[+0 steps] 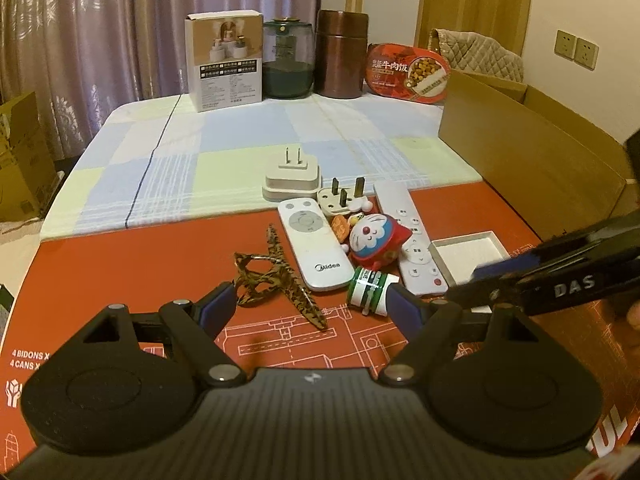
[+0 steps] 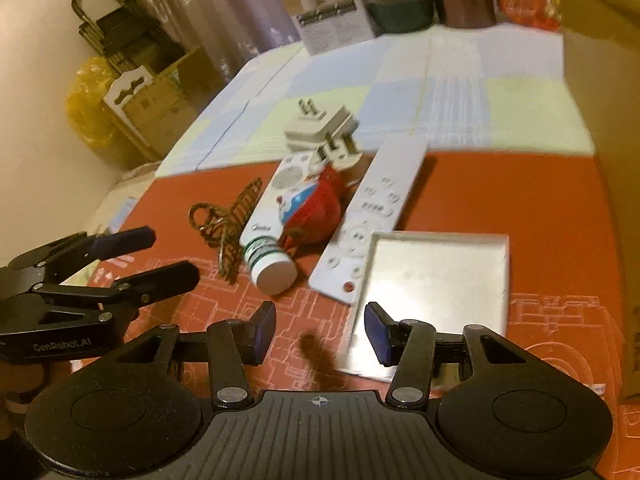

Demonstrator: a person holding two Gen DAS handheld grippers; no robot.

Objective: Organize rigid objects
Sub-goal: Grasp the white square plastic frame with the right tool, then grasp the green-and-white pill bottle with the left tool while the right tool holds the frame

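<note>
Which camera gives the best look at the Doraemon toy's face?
The left wrist view: the Doraemon toy faces that camera, sharp and unobstructed. The right wrist view shows it blurred and from the side, face foreshortened.

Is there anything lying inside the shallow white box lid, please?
No, the white box lid shows only its bare inner surface, with the long remote lying beside it on the red mat.
</note>
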